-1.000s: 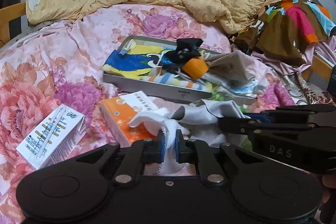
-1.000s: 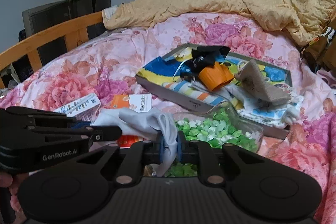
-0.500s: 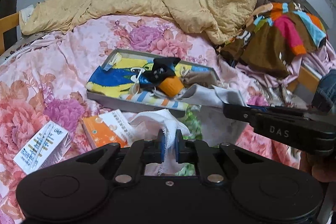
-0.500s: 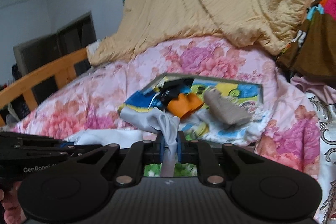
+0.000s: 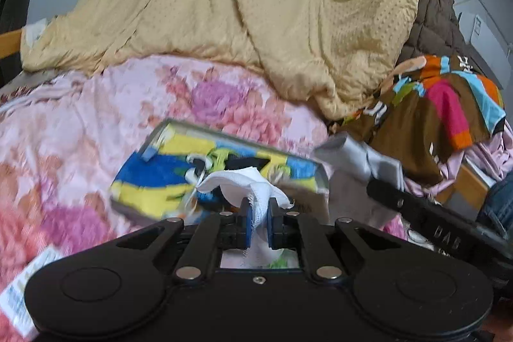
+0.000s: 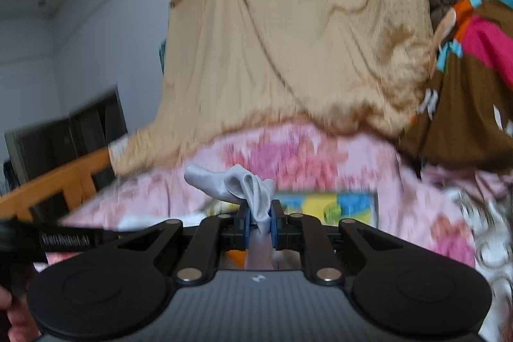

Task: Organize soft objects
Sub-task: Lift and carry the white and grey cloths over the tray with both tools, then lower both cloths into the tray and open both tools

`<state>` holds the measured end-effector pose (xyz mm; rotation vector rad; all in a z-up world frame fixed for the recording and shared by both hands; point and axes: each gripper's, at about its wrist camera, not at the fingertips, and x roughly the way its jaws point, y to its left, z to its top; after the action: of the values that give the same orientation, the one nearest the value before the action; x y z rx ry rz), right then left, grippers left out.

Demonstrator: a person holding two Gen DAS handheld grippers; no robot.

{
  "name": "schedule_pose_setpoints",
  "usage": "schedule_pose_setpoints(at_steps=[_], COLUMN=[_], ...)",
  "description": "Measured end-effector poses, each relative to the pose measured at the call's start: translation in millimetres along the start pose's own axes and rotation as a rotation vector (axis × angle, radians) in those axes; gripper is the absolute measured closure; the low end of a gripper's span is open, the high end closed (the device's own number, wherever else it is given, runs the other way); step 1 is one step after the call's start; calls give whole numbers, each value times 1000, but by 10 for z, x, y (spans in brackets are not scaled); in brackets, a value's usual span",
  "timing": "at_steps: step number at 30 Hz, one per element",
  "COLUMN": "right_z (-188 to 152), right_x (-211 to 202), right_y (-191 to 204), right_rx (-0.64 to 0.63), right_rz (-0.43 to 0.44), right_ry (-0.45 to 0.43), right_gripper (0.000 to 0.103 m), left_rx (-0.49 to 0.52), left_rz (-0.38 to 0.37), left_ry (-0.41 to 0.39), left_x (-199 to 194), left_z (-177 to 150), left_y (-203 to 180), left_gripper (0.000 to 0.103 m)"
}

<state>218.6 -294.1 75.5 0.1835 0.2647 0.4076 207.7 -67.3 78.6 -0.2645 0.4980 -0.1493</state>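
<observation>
Left wrist view: one left tongs (image 5: 259,218) is pinching one white gauze cloth (image 5: 247,181), jaws narrow around it. One tray (image 5: 320,172) is lying on the floral bed cover (image 5: 96,117) at twelve o'clock, carrying one blue-and-yellow cloth (image 5: 150,178). One carton (image 5: 22,300) is sitting at eight o'clock. One right tongs is reaching in at three o'clock, gripping one grey cloth (image 5: 352,156). One tan quilt (image 5: 256,5) is hanging behind.

Right wrist view: the right tongs (image 6: 259,225) is clamping the grey cloth (image 6: 243,188), jaws narrow, tray (image 6: 373,207) at one o'clock.
</observation>
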Motion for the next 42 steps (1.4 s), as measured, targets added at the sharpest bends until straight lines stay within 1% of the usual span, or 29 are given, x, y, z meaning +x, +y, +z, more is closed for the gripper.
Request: schedule_pose_setpoints(at_steps=[3, 8, 11, 15, 19, 23, 33, 36, 42], right_z=[109, 248, 213, 57, -44, -100, -193, -216, -256], right_x=[93, 376, 525, 750, 869, 918, 1028, 1057, 1100], right_y=[-99, -307, -405, -522, -609, -621, -632, -616, -573], right_rx=[11, 31, 38, 78, 118, 121, 138, 135, 120], right_rz=[3, -12, -10, -38, -50, -50, -51, -44, -44], right_ry=[-62, -99, -111, -48, 6, 38, 114, 129, 151], right_gripper=[90, 89, 89, 89, 89, 89, 87, 84, 84], left_rx=[19, 31, 54, 78, 64, 35, 51, 56, 57], left_rz=[-6, 1, 11, 28, 40, 48, 77, 86, 94], left_ry=[-34, -84, -92, -81, -75, -49, -6, 6, 21], left_x=[157, 435, 614, 881, 1074, 1212, 1331, 1353, 1362], left_z=[166, 385, 441, 435, 377, 315, 148, 99, 21], left_y=[-47, -103, -139, -151, -129, -105, -84, -56, -1], left_gripper=[94, 93, 93, 93, 93, 92, 90, 89, 87])
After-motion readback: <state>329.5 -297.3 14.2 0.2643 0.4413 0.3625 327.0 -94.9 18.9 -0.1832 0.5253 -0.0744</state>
